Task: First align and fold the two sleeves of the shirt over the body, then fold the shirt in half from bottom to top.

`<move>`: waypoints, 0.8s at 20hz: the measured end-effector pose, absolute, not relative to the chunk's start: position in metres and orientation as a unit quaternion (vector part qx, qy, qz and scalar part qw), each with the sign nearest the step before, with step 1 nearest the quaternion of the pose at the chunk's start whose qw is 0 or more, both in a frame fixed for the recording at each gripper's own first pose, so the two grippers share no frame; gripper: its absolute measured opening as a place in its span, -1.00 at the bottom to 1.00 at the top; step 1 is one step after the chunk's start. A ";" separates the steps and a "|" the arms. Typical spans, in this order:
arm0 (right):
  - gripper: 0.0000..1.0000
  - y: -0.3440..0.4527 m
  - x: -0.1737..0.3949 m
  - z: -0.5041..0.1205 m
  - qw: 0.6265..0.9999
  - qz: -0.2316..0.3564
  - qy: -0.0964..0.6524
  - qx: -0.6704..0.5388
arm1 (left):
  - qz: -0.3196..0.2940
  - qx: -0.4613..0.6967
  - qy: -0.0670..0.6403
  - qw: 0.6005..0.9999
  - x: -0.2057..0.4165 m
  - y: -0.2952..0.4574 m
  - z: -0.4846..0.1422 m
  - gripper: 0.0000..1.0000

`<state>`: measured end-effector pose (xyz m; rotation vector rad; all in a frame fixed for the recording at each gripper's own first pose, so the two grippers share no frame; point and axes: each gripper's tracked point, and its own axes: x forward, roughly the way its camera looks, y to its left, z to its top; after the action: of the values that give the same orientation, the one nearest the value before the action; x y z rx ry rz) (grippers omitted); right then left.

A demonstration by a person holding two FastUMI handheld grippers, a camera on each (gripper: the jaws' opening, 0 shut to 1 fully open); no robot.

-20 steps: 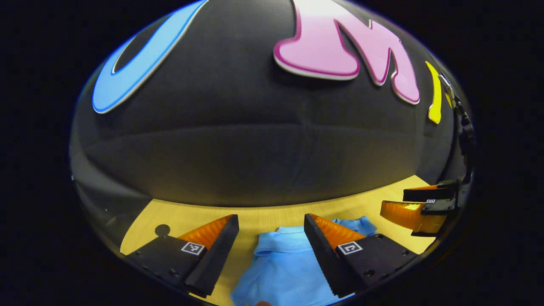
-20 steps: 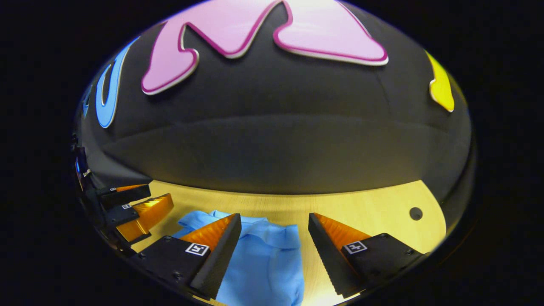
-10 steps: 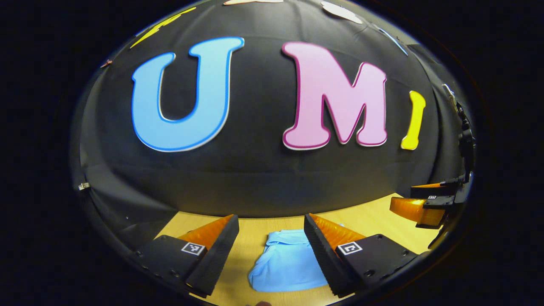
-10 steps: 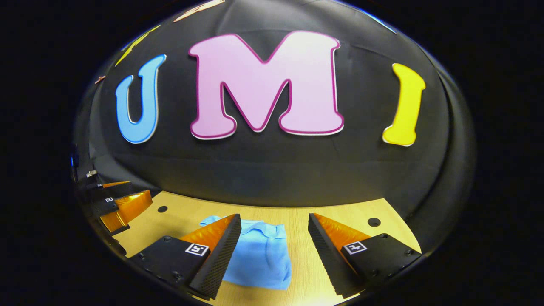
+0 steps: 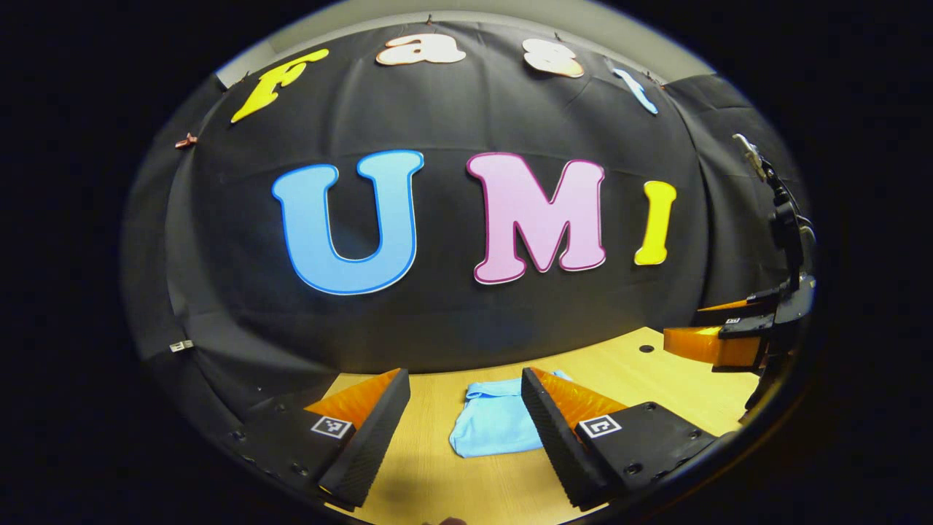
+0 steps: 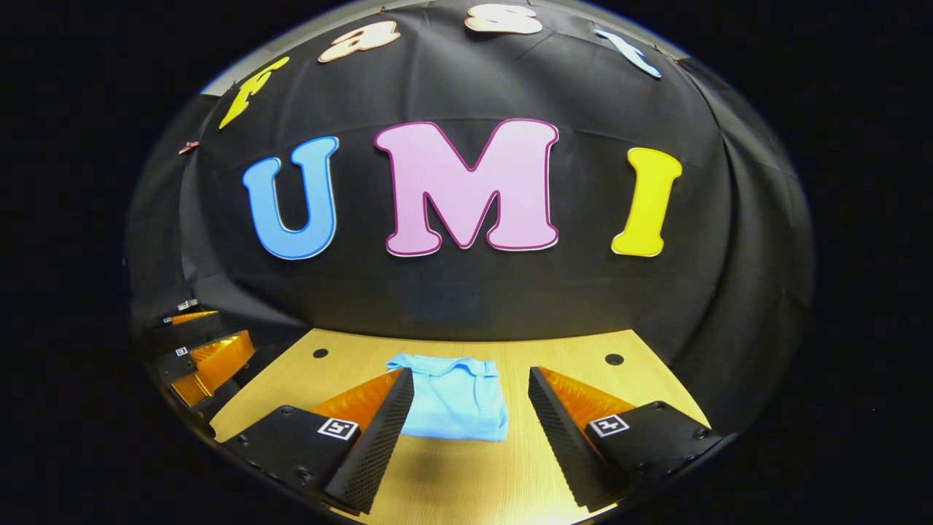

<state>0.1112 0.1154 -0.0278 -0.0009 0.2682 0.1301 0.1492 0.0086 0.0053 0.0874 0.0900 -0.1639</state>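
Black cloth behind, light wood table [image 6: 452, 481] up front with a couple of small round holes [image 6: 614, 359] in it. Shirt [image 6: 455, 397] is lying flat on the table as a compact blue bundle, collar end toward the cloth.

From my right gripper [image 6: 470, 430] view it sits at about 12 o'clock, just past the fingertips and a touch toward the left finger, which covers its near-left corner. Jaws are spread wide, nothing between them, not touching the fabric as far as I can see.

Left gripper [image 5: 465, 434] is the same deal: wide open, empty, shirt [image 5: 492, 426] dead ahead with the right finger hiding its right edge. The right gripper also pokes in at 3 o'clock there [image 5: 718, 343].
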 end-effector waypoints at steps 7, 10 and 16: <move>0.96 0.121 0.015 -0.013 0.988 0.091 0.121 -0.041 | -0.092 0.042 0.030 0.994 0.018 0.000 0.011 0.94; 0.94 0.121 -0.024 -0.007 0.989 0.097 0.107 -0.029 | -0.094 0.040 0.025 0.994 -0.024 -0.004 0.009 0.96; 0.94 0.100 -0.076 -0.001 0.992 0.085 0.088 -0.027 | -0.095 0.013 0.011 0.995 -0.068 -0.002 0.018 0.96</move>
<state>-0.0759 0.1004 -0.0008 -0.0535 0.1758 0.1706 -0.0683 -0.0020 0.0181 0.0261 0.0223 -0.1903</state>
